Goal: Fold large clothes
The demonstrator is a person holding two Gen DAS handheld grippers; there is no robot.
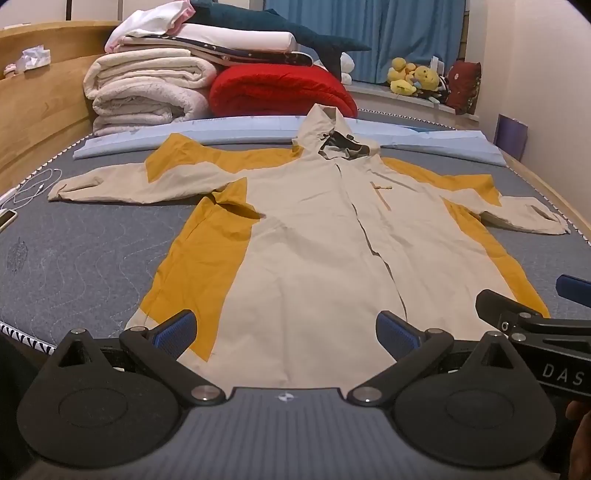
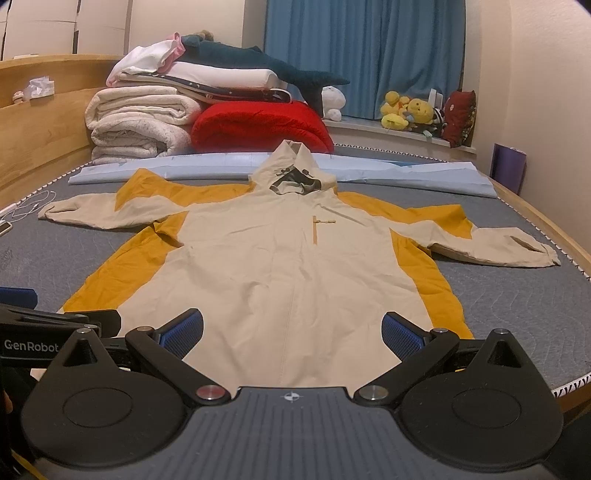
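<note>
A beige and mustard hooded jacket (image 1: 314,236) (image 2: 295,258) lies flat and face up on the grey mattress (image 1: 81,258), sleeves spread to both sides, hood toward the far end. My left gripper (image 1: 286,332) hovers over the jacket's near hem, left of the zip, its blue pads (image 1: 177,328) wide apart with nothing between them. My right gripper (image 2: 293,332) hangs over the hem too, right of the zip, open and empty. Each gripper shows at the edge of the other's view: the right one (image 1: 535,325) in the left wrist view, the left one (image 2: 55,332) in the right wrist view.
Folded white blankets (image 1: 144,88), a red quilt (image 1: 280,88) and a dark shark plush (image 1: 266,26) are stacked at the mattress's far end. A rolled light-blue sheet (image 1: 240,129) lies behind the hood. A white cable (image 1: 33,188) and phone sit at the left edge. Wooden bed frame (image 1: 33,122) on the left.
</note>
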